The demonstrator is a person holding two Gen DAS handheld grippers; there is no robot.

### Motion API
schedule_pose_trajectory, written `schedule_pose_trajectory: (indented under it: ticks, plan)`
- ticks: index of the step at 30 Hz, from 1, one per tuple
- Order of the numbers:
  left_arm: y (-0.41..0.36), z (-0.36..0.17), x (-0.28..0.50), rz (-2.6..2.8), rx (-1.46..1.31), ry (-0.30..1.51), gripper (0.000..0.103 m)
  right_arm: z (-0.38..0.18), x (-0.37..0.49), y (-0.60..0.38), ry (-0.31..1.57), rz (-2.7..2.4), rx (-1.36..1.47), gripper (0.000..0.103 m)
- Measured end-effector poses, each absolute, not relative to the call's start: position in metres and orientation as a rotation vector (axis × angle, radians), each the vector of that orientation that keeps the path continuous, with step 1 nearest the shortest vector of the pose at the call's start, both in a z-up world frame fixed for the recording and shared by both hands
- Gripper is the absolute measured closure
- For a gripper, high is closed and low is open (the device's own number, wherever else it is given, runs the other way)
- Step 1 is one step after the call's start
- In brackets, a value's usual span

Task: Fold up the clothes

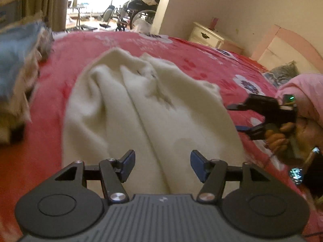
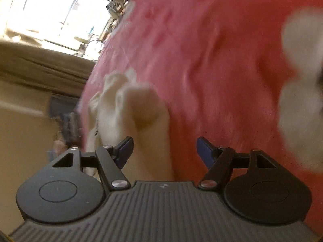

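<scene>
Left wrist view looks down a bed covered by a red bedspread with white and dark flower prints point(image 1: 201, 64). One cream-white fleecy garment point(image 1: 141, 109) lies rumpled on it in long ridges, filling the middle of the bed and running right up to the camera. At the left edge a blurred stack of blue and beige folded fabric point(image 1: 18, 68) rests on the bed, apart from the garment. Beyond the bed stand one white bedside cabinet with a dark metal handle point(image 1: 207, 35) against the wall and a pink and white headboard point(image 1: 282, 44); a bright doorway behind shows a wheel and clutter too blurred to name. Nothing lies between either tool and the garment.

There are two tools. The left hand-held gripper point(image 1: 162, 164) hangs low over the near end of the garment, its two blue-padded fingers spread wide, gripping nothing. The right hand-held gripper point(image 1: 238, 119) comes in from the right, just beside the garment's right edge, held by a hand point(image 1: 280, 137) in a pink sleeve point(image 1: 302, 92), jaws parted.

In the right wrist view, rolled sideways and blurred, the same right tool point(image 2: 164, 151) stands wide open and empty, the garment point(image 2: 129, 109) reaching between its fingers on the left side.
</scene>
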State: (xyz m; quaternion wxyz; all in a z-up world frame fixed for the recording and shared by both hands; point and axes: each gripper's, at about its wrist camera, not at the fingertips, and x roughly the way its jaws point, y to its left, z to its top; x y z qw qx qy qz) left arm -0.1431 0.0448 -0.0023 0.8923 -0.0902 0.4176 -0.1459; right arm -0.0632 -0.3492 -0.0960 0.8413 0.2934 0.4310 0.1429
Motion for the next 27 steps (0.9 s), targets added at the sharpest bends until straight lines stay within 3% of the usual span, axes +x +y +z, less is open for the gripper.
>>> schedule_pose_trajectory:
  ticks: [4, 6, 8, 19, 22, 27]
  plan:
    - [0.037, -0.014, -0.135, -0.308, -0.279, 0.854, 0.041, -0.105, -0.072, -0.308, 0.896, 0.436, 0.565, 0.066]
    - [0.033, -0.014, -0.124, -0.313, -0.302, 0.825, 0.041, -0.109, -0.076, -0.288, 0.888, 0.502, 0.537, 0.066]
    - [0.027, -0.014, -0.113, -0.327, -0.293, 0.800, 0.041, -0.113, -0.080, -0.268, 0.879, 0.568, 0.509, 0.074]
    - [-0.027, -0.063, -0.094, -0.435, -0.149, 0.884, 0.041, -0.111, -0.067, -0.289, 0.832, 0.738, 0.729, 0.071]
    - [-0.028, -0.067, -0.090, -0.441, -0.173, 0.877, 0.041, -0.097, -0.073, -0.326, 0.778, 0.575, 0.703, 0.052]
    - [-0.028, -0.069, -0.083, -0.423, -0.237, 0.884, 0.045, -0.138, -0.069, -0.343, 0.954, 0.336, 0.707, 0.052]
